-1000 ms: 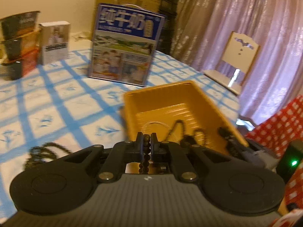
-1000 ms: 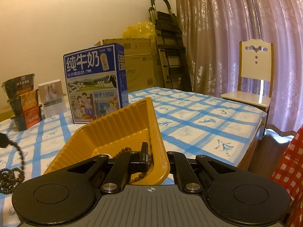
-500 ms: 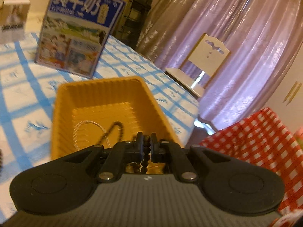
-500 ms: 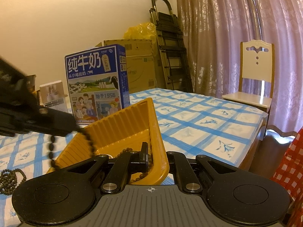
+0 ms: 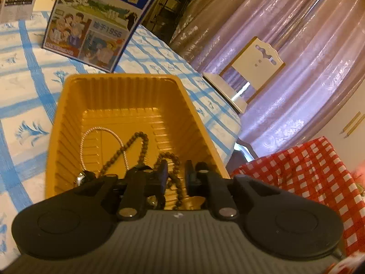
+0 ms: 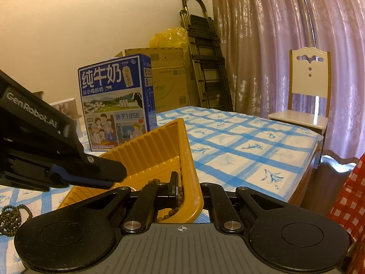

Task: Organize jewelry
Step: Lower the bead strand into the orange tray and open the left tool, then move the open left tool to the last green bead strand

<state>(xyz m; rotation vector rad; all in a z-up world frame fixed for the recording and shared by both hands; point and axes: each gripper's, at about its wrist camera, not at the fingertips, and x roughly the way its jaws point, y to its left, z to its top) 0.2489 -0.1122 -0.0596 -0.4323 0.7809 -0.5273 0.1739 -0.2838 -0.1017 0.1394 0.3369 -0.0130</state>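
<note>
A yellow ribbed tray (image 5: 68, 137) holds a white cord necklace (image 5: 102, 132), a brown bead strand (image 5: 139, 137) and a dark bead strand (image 5: 174, 173). My left gripper (image 5: 176, 175) hangs low over the tray's near end. Its jaws are opening, and the dark strand lies beside the left finger with no pad pressing on it. In the right wrist view my right gripper (image 6: 188, 183) is shut on the tray (image 6: 155, 146) at its near wall, holding it tilted up. The left gripper (image 6: 114, 175) reaches in from the left.
A blue milk carton (image 5: 98, 22) stands behind the tray on the blue-checked tablecloth (image 6: 239, 137). Another bead string (image 6: 11, 217) lies on the cloth at the left. A white chair (image 6: 308, 91) and a red checked cloth (image 5: 308, 178) are beyond the table's right edge.
My left gripper came over the tray from the left and sank, tilting. Its jaws parted and the dark bead strand dropped from between them into the tray. The right gripper kept still.
</note>
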